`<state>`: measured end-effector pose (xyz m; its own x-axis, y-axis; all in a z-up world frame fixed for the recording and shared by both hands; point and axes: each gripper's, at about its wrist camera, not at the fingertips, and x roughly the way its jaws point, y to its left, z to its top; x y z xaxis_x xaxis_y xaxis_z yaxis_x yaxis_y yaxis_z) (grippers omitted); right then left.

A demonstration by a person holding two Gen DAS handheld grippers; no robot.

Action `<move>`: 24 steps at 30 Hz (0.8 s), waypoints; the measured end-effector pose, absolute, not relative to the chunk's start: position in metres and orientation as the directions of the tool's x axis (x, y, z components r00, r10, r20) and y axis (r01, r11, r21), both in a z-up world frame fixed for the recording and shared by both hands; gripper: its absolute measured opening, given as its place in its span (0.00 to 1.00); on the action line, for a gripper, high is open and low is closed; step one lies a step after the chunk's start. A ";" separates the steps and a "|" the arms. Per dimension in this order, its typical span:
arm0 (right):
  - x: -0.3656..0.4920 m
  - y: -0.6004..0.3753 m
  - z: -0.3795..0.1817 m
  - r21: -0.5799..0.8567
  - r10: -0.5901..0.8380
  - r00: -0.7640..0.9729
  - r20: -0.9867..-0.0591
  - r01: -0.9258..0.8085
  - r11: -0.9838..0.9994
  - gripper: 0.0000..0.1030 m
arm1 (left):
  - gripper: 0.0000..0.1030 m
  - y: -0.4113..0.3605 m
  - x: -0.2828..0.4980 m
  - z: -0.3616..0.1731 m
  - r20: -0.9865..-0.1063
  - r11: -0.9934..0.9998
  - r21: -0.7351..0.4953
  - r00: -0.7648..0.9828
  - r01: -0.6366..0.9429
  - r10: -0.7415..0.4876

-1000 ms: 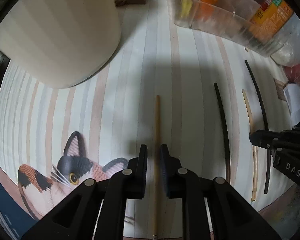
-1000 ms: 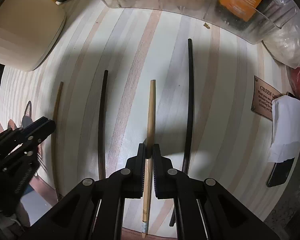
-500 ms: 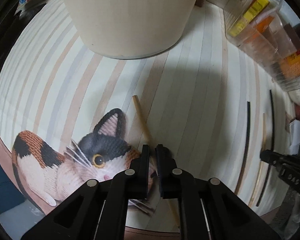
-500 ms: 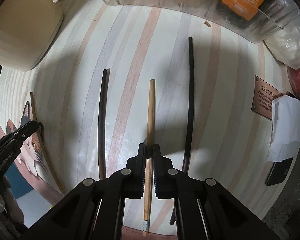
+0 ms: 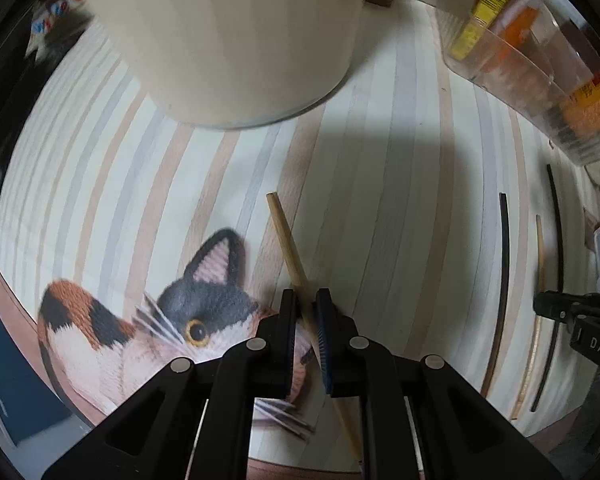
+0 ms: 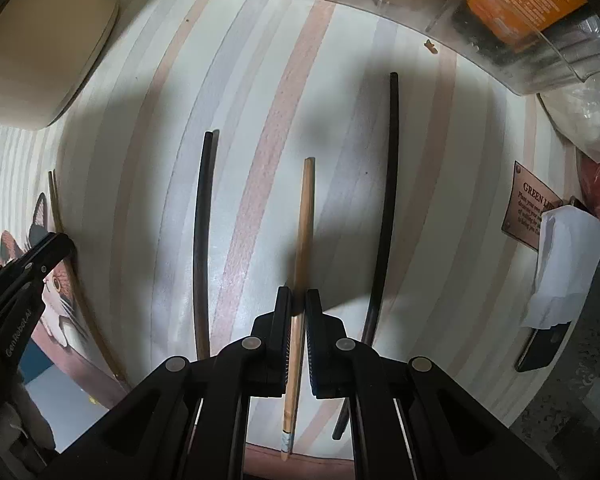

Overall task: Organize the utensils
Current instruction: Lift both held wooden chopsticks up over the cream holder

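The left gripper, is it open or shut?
Shut. The left gripper has its fingers pinched on a tan chopstick, which runs slanted through the narrow gap between them.

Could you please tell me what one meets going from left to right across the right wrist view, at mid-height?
Left gripper → dark chopstick → wooden chopstick held in the right gripper → black chopstick → brown plaque → white tissue.
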<state>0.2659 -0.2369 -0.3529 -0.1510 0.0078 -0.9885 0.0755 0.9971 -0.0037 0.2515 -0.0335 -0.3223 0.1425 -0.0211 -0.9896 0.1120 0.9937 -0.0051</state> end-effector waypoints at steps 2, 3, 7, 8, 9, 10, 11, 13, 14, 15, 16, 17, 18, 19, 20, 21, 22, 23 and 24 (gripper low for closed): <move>0.266 -0.232 -0.352 -0.020 -0.010 -0.141 -0.990 0.069 0.997 0.07 | 0.05 -0.042 0.250 -0.319 -0.988 0.992 0.006 0.153 0.124 -0.013; 0.265 -0.230 -0.351 -0.025 -0.017 -0.119 -0.993 0.070 0.997 0.07 | 0.05 -0.045 0.251 -0.319 -0.988 0.991 0.011 0.153 0.131 -0.009; 0.255 -0.228 -0.346 -0.002 0.001 -0.035 -0.999 0.109 0.994 0.06 | 0.04 -0.049 0.247 -0.306 -0.982 0.991 0.015 0.188 0.136 -0.011; 0.252 -0.228 -0.345 0.011 0.014 -0.026 -1.000 0.121 0.993 0.06 | 0.04 -0.049 0.245 -0.300 -0.980 0.990 0.008 0.200 0.141 -0.020; 0.248 -0.229 -0.342 0.028 0.029 -0.008 -1.000 0.134 0.991 0.06 | 0.04 -0.051 0.242 -0.293 -0.977 0.989 0.005 0.211 0.147 -0.027; 0.244 -0.228 -0.337 0.041 0.039 0.017 -0.999 0.139 0.989 0.06 | 0.04 -0.052 0.240 -0.285 -0.974 0.988 0.002 0.226 0.157 -0.034; 0.240 -0.226 -0.333 0.050 0.045 0.038 -0.998 0.141 0.989 0.06 | 0.04 -0.052 0.238 -0.279 -0.971 0.986 -0.002 0.237 0.166 -0.042; 0.232 -0.222 -0.321 0.074 0.062 0.084 -0.994 0.141 0.987 0.06 | 0.04 -0.049 0.231 -0.264 -0.964 0.984 -0.015 0.260 0.176 -0.061; 0.228 -0.220 -0.314 0.085 0.070 0.107 -0.992 0.139 0.987 0.06 | 0.04 -0.048 0.227 -0.256 -0.958 0.983 -0.016 0.278 0.185 -0.067; 0.226 -0.217 -0.309 0.092 0.075 0.126 -0.989 0.135 0.987 0.06 | 0.04 -0.047 0.224 -0.248 -0.953 0.982 -0.015 0.293 0.190 -0.071; 0.223 -0.215 -0.303 0.097 0.078 0.143 -0.987 0.130 0.987 0.06 | 0.04 -0.046 0.221 -0.241 -0.949 0.981 -0.019 0.305 0.194 -0.078; 0.220 -0.211 -0.295 0.108 0.086 0.168 -0.982 0.125 0.986 0.06 | 0.04 -0.046 0.217 -0.234 -0.944 0.980 -0.023 0.318 0.198 -0.086; 0.217 -0.207 -0.287 0.122 0.098 0.192 -0.977 0.118 0.985 0.06 | 0.04 -0.045 0.214 -0.227 -0.937 0.979 -0.024 0.337 0.200 -0.092; 0.214 -0.204 -0.280 0.131 0.105 0.212 -0.972 0.112 0.985 0.06 | 0.04 -0.040 0.209 -0.220 -0.928 0.979 -0.025 0.359 0.204 -0.098; 0.211 -0.203 -0.272 0.137 0.109 0.236 -0.966 0.108 0.985 0.06 | 0.04 -0.034 0.206 -0.215 -0.920 0.978 -0.029 0.376 0.208 -0.107; 0.210 -0.200 -0.264 0.147 0.117 0.260 -0.959 0.103 0.984 0.06 | 0.04 -0.029 0.203 -0.207 -0.910 0.977 -0.032 0.398 0.211 -0.116; 0.208 -0.201 -0.255 0.158 0.125 0.280 -0.952 0.096 0.983 0.06 | 0.04 -0.025 0.201 -0.196 -0.898 0.977 -0.034 0.423 0.212 -0.123; 0.207 -0.197 -0.244 0.166 0.131 0.309 -0.942 0.090 0.982 0.06 | 0.04 -0.022 0.199 -0.185 -0.884 0.976 -0.035 0.449 0.214 -0.130; 0.206 -0.194 -0.232 0.172 0.134 0.347 -0.928 0.080 0.982 0.06 | 0.04 -0.017 0.196 -0.174 -0.870 0.976 -0.033 0.475 0.214 -0.134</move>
<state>0.2060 -0.1942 -0.2316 0.3468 0.1344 -0.9283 0.0801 0.9818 0.1721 0.1960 -0.0173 -0.1737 0.4749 -0.1339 -0.8698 0.2139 0.9763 -0.0335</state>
